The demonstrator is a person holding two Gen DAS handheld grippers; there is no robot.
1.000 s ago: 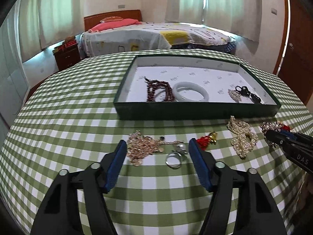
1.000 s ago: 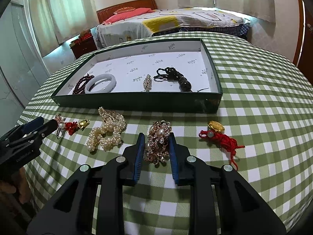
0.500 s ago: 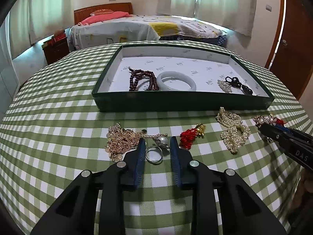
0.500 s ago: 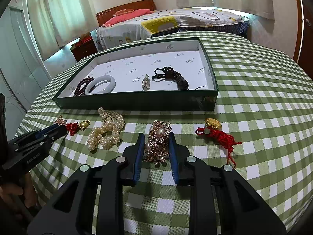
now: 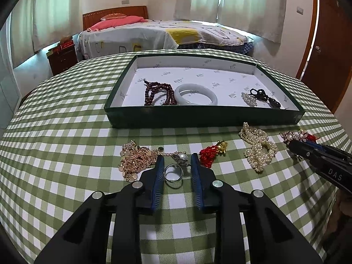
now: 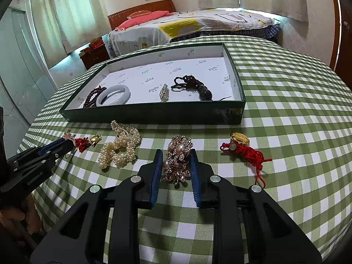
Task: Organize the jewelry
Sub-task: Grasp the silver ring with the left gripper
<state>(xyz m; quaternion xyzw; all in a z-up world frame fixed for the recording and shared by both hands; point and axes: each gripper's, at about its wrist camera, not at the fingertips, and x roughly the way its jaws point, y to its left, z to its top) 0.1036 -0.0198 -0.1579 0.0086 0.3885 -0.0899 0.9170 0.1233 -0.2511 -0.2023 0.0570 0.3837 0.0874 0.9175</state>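
A dark green tray [image 5: 202, 118] on the checked table holds dark red beads [image 5: 157, 92], a white bangle [image 5: 195, 93], a small crystal piece [image 5: 248, 98] and a black cord piece [image 5: 264, 96]. My left gripper [image 5: 177, 161] has its blue pads on either side of a silver ring [image 5: 173, 173] lying on the cloth; whether they touch it is unclear. My right gripper [image 6: 175, 156] is closed around a gold and pearl brooch [image 6: 178, 159] lying on the cloth. The tray also shows in the right wrist view [image 6: 154, 115].
On the cloth lie a gold chain pile [image 5: 136, 160], a red tassel with a gold charm [image 5: 212, 151], a pearl strand [image 5: 258, 146] and another red tassel with a gold charm [image 6: 244, 148]. A bed and a nightstand stand beyond the table.
My left gripper has closed from wide open to narrow around the silver ring and lowered toward it. My right gripper has stayed around the brooch.
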